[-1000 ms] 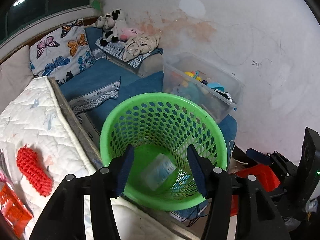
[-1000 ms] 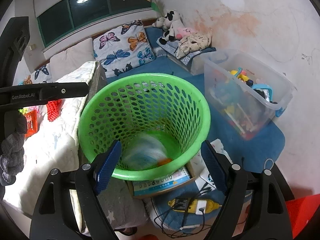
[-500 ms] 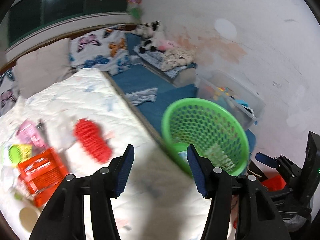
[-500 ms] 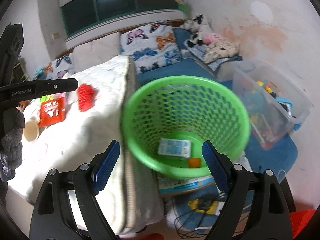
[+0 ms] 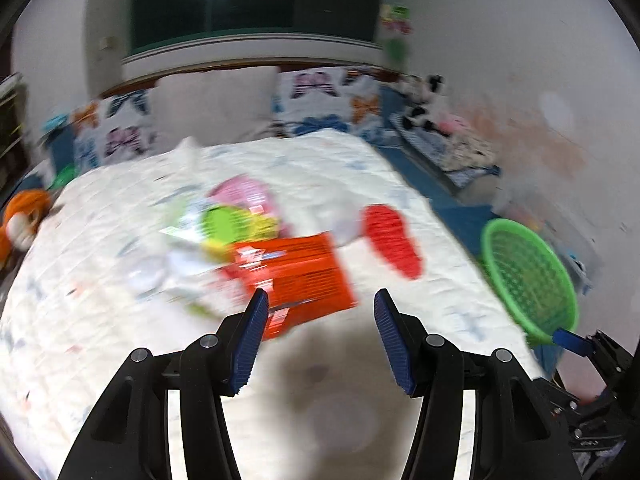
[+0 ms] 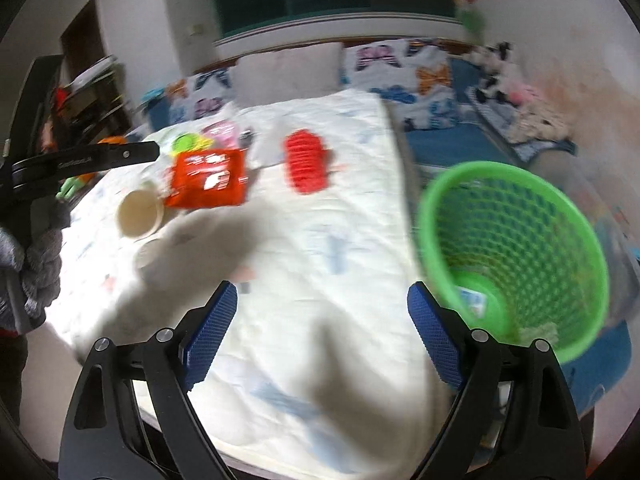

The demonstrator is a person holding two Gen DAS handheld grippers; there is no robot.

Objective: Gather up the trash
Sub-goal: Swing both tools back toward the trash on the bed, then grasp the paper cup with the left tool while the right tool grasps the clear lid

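Both hand-held grippers, left and right, have swung from the green basket back over the bed, jaws apart and empty, the right's just widening; next trash awaits.

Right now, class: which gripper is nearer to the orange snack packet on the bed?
Left. The left gripper hangs just in front of the orange snack packet, one fingertip overlapping its edge. The right gripper is further back, beside the green basket.

My jaws have blue ribbed pads on black arms. The basket is bright green with holes. The bed cover is white with pale blue marks. The packet is orange-red, the ribbed piece is red, and the pillows are white with butterflies.
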